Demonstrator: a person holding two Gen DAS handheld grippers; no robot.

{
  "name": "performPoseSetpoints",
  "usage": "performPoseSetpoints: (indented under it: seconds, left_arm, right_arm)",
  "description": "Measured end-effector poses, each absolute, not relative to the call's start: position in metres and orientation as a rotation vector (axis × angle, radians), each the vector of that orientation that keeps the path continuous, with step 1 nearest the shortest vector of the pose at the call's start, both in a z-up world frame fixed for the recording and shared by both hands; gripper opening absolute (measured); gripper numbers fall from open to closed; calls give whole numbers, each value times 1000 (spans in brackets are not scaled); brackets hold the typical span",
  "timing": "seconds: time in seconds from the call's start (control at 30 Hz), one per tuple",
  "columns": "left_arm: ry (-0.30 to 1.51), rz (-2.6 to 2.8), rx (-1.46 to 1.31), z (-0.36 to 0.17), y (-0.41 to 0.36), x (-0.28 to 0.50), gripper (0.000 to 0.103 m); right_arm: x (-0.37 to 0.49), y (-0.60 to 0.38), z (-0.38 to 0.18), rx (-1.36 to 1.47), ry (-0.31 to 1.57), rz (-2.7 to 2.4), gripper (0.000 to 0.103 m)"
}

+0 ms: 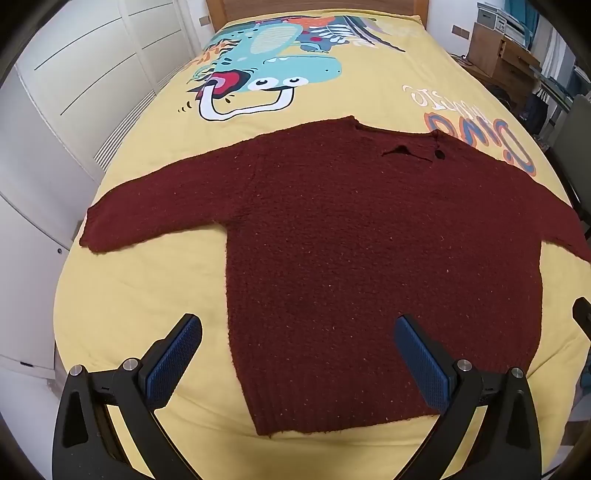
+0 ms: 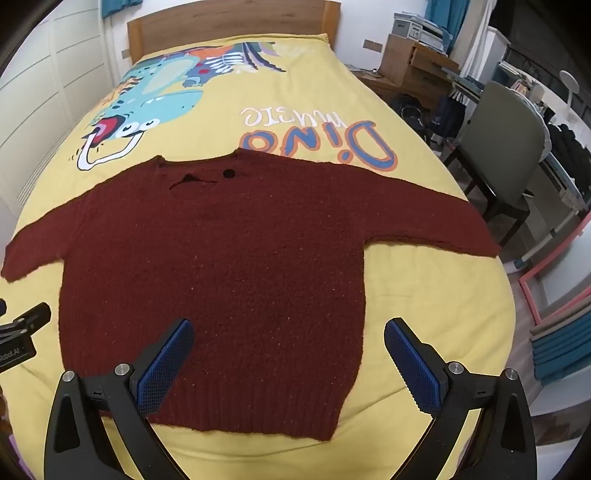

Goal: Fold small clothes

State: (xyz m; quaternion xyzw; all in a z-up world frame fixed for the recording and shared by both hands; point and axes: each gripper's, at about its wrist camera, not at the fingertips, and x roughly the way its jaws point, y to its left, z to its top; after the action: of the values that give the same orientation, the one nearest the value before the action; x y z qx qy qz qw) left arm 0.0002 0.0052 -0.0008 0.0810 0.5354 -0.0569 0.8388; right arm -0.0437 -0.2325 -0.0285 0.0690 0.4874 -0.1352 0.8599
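Observation:
A small dark red knitted sweater (image 1: pixel 369 251) lies flat on the yellow bedspread (image 1: pixel 140 295), sleeves spread to both sides, neck away from me, hem toward me. It also shows in the right wrist view (image 2: pixel 221 266). My left gripper (image 1: pixel 297 328) is open and empty, above the sweater's lower left part. My right gripper (image 2: pixel 288 332) is open and empty, above the sweater's lower right part. The left gripper's body (image 2: pixel 22 332) shows at the left edge of the right wrist view.
The bedspread has a dinosaur print (image 1: pixel 266 66) and "Dino music" lettering (image 2: pixel 314 136). White wardrobe doors (image 1: pixel 55 110) stand left of the bed. A grey chair (image 2: pixel 506 147), a wooden desk (image 2: pixel 417 62) and clutter stand to the right. A wooden headboard (image 2: pixel 229 26) is at the far end.

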Motion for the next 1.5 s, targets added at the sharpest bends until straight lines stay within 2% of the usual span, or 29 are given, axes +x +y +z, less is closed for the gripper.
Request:
performPoseSetpoints:
  seconds: [1.5]
  left_arm:
    - [1155, -127, 189, -5, -7, 1, 102]
  right_arm:
    - [-40, -227, -41, 123, 1072, -260, 103]
